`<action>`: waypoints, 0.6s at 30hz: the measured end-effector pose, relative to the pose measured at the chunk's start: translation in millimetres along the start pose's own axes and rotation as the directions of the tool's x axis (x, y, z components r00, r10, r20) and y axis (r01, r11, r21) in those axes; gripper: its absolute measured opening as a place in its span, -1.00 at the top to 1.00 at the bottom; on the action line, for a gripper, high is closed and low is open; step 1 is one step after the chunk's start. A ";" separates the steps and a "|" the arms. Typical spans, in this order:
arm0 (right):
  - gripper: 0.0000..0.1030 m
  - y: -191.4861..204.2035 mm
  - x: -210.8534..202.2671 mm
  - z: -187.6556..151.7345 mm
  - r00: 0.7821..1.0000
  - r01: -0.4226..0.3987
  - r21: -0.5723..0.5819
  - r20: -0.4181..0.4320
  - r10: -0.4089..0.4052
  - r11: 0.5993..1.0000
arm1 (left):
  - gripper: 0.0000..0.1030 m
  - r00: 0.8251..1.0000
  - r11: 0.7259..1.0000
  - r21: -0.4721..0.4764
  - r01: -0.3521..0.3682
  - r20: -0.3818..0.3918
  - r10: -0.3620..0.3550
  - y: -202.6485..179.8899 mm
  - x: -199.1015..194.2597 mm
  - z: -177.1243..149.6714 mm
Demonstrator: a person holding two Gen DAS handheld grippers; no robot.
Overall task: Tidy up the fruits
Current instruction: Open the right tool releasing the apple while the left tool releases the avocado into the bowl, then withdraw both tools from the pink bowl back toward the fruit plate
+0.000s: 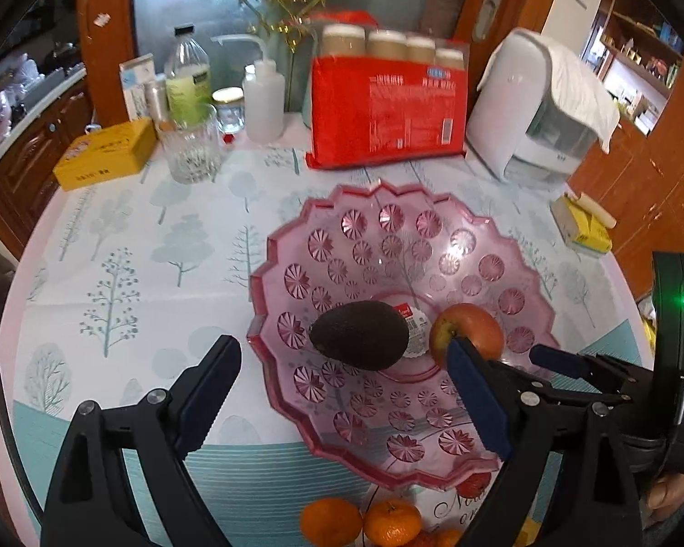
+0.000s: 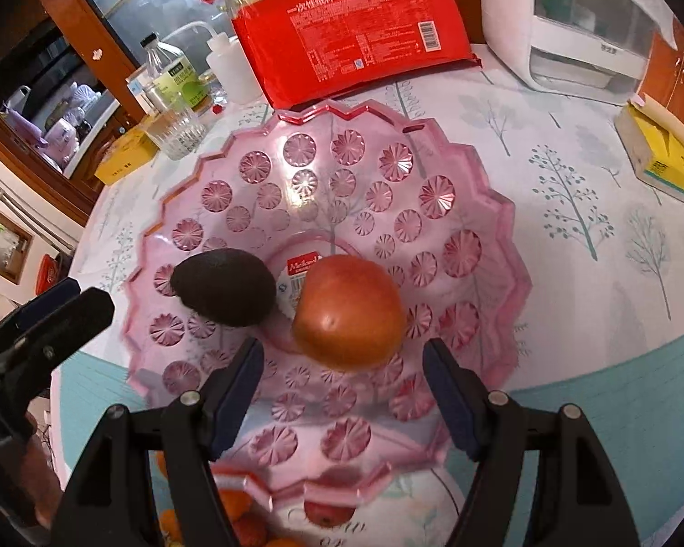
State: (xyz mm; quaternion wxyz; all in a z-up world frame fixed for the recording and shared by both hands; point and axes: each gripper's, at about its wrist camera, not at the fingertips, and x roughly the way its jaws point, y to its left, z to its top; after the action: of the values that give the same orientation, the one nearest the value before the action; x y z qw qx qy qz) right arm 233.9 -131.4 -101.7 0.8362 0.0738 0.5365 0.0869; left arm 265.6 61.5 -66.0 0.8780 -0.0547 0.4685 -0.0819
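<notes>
A pink cut-glass fruit bowl (image 1: 515, 237) stands on the tree-print tablecloth; it also shows in the right wrist view (image 2: 501, 209). In it lie a dark avocado (image 1: 359, 335) (image 2: 223, 287) and a red-orange apple (image 1: 474, 328) (image 2: 349, 314), side by side near the centre. My left gripper (image 1: 344, 399) is open and empty over the bowl's near rim, just short of the avocado. My right gripper (image 2: 344, 389) is open and empty, just behind the apple; it shows in the left wrist view (image 1: 556, 360). Mandarins (image 1: 360, 522) lie in front of the bowl.
Behind the bowl stand a red pack of paper cups (image 1: 387, 109), a white appliance (image 1: 538, 109), a squeeze bottle (image 1: 262, 100), a glass tumbler (image 1: 191, 146), a clear bottle (image 1: 188, 77) and a yellow box (image 1: 107, 152). Another yellow box (image 1: 581, 225) lies at the right.
</notes>
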 end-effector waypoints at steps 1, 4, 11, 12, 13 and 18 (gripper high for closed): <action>-0.42 -0.4 -3.0 -1.1 1.000 -0.003 0.001 0.003 0.003 1.000 | -0.76 1.000 1.000 -0.001 0.000 0.015 0.000 -0.6 -6.1 -1.2; -0.41 0.0 -18.8 -6.5 1.000 -0.017 0.006 0.021 0.017 1.000 | -0.76 0.999 1.000 -0.005 -0.004 0.045 0.004 -2.3 -22.3 -5.3; -0.42 6.4 -53.3 -17.2 0.997 -0.040 -0.020 0.064 0.042 0.999 | -0.76 0.998 1.000 -0.017 0.001 0.064 0.000 -10.1 -54.3 -19.7; -0.42 8.0 -58.5 -19.3 0.997 -0.042 -0.027 0.070 0.044 0.999 | -0.76 0.998 1.000 -0.017 0.001 0.062 0.000 -11.2 -57.5 -21.6; -0.42 8.8 -62.4 -21.3 0.996 -0.044 -0.031 0.075 0.046 0.999 | -0.76 0.998 1.000 -0.017 0.001 0.060 0.000 -12.6 -61.9 -24.8; -0.42 15.8 -81.6 -32.9 0.994 -0.052 -0.062 0.097 0.058 0.997 | -0.76 0.998 1.000 0.001 -0.008 0.059 0.008 -22.4 -82.7 -37.3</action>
State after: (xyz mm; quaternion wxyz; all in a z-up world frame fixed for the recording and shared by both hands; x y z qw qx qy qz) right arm 169.5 -133.3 -39.8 0.8609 0.0681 0.4892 0.1221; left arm 187.2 55.0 -15.6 0.8917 -0.0545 0.4426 -0.0771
